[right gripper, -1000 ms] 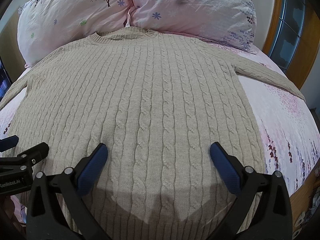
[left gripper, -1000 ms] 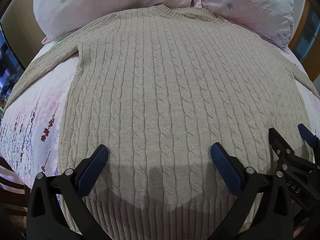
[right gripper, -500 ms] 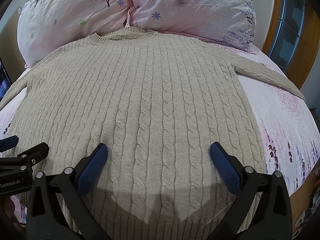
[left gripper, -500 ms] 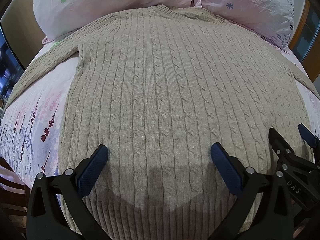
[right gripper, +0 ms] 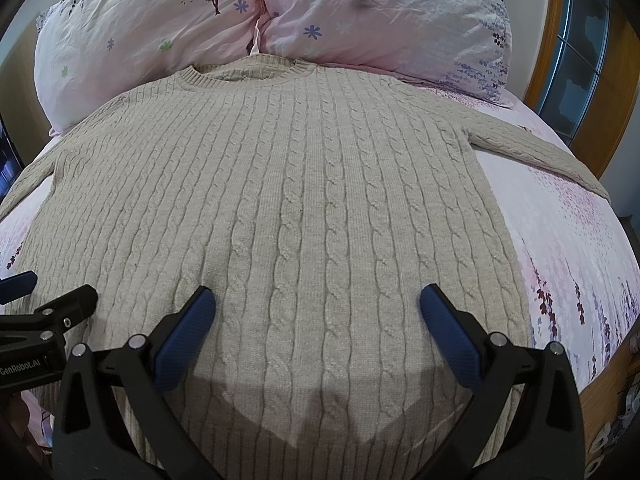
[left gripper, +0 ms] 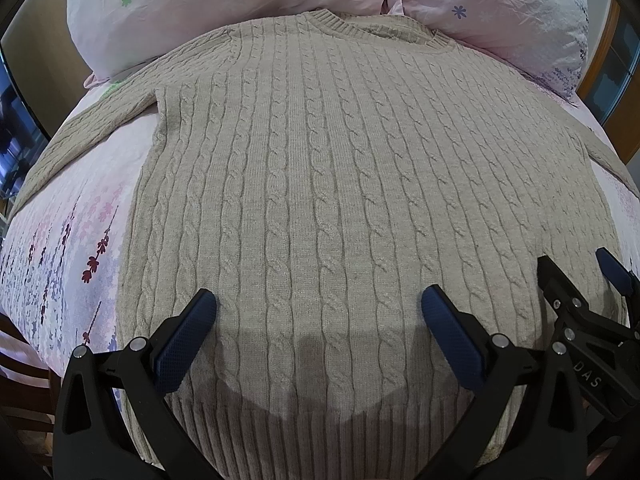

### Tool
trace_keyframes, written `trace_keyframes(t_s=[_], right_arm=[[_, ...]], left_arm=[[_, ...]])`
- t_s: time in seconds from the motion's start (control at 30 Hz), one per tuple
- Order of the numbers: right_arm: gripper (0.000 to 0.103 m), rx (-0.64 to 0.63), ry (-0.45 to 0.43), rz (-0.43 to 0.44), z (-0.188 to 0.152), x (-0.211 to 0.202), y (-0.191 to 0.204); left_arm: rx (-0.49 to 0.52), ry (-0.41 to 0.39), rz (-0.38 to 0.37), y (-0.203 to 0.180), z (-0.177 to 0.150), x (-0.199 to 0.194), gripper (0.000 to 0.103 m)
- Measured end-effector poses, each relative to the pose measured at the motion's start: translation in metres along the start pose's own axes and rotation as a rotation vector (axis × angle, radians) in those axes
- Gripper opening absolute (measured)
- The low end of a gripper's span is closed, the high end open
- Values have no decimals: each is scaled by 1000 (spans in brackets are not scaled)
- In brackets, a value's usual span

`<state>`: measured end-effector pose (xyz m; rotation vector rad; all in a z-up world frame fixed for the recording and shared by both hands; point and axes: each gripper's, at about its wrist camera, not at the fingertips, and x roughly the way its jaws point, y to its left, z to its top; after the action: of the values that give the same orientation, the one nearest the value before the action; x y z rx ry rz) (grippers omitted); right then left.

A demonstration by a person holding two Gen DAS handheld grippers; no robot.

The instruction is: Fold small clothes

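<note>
A beige cable-knit sweater lies flat and face up on the bed, collar at the far end by the pillows, both sleeves spread out to the sides. It also shows in the right wrist view. My left gripper is open and empty, hovering over the sweater's lower left part near the hem. My right gripper is open and empty over the lower right part. Each gripper shows at the edge of the other's view: the right one and the left one.
Two pink floral pillows lie at the head of the bed. The pink floral sheet shows beside the sweater on both sides. A wooden frame with glass stands at the far right. The bed's near edge drops off below.
</note>
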<state>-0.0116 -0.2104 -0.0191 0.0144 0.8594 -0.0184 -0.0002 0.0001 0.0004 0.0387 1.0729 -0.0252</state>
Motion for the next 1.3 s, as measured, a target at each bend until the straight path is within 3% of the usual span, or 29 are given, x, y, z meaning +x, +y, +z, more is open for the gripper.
trace_keyframes(t_s=[0.47,0.57,0.67,0.77,0.87,0.9,0.93,1.0,1.07,1.17,1.27,1.3], right_arm=[[101,-7,12,2,1,0,0],[101,-46,46,62,14,-1,-12],[101,40,-65,132,36,-16,-58],[101,270,-239,196,60,-27,-160],[101,542,-238,63,70,-14,-267],[92,633,-229,36,70,-8,-300],[75,733,-213,24,69,0,-335],[57,949,-143,25,62,23,-401],[55,1043,-112,24,59,40,-430],[46,1134,-91,13,57,63,-457],[37,1159,-100,3,66,72,-463],[29,1173,-102,13,67,79,-466]], left_arm=[[1,7,0,0,1,0,102],[16,27,-5,0,3,1,102],[40,27,-19,-3,11,5,102],[55,-35,-48,2,9,1,102],[-20,-193,-153,29,5,-12,102],[-58,-244,-193,41,6,-17,102],[-83,-275,-212,50,7,-21,102],[-140,-353,-216,74,15,-31,102],[-165,-414,-189,91,23,-39,102],[-214,-548,-225,116,26,-54,102],[-311,-558,-253,146,32,-56,102],[-348,-547,-260,156,34,-54,102]])
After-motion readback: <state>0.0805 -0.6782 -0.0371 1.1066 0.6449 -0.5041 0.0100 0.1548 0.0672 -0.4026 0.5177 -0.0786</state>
